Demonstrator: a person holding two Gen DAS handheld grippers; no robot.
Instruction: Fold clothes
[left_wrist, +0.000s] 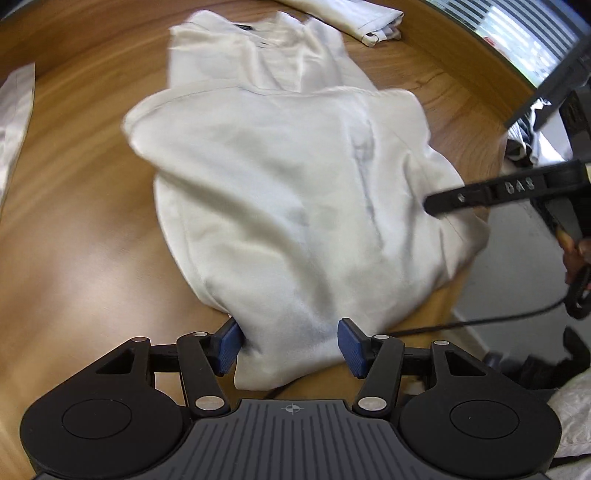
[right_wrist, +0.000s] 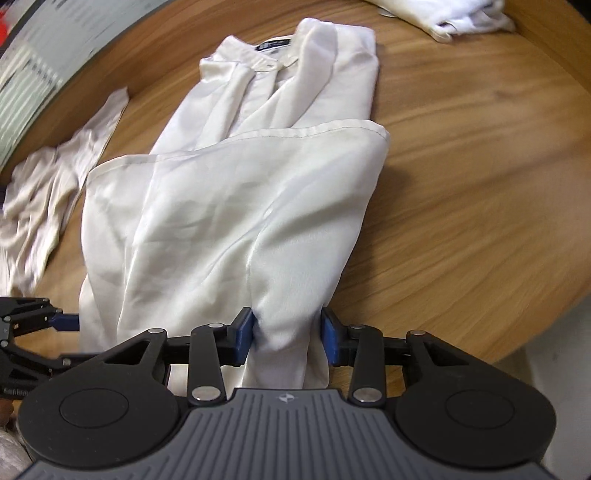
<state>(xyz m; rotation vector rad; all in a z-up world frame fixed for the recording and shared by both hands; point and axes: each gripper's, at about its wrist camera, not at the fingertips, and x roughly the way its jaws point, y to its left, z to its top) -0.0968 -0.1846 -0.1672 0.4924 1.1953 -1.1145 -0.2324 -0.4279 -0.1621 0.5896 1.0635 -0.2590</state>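
A white satin shirt (left_wrist: 288, 192) lies lengthwise on the round wooden table (left_wrist: 74, 221), its collar and dark label (right_wrist: 273, 45) at the far end. Its lower part is doubled over, so the stitched hem (right_wrist: 295, 132) runs across the middle. In the left wrist view my left gripper (left_wrist: 290, 347) is shut on a thick bunch of the near fold, both blue pads against the cloth. My right gripper (right_wrist: 287, 336) is likewise shut on the shirt (right_wrist: 229, 206) near the table's front edge. One black finger of the right gripper (left_wrist: 498, 188) reaches over the shirt's right side.
A crumpled cream garment (right_wrist: 44, 192) lies left of the shirt. Folded white clothes (right_wrist: 461, 14) sit at the far edge. The table (right_wrist: 461, 221) drops off close by on the right. A person's hand (left_wrist: 576, 254) and a black cable (left_wrist: 480, 321) are there.
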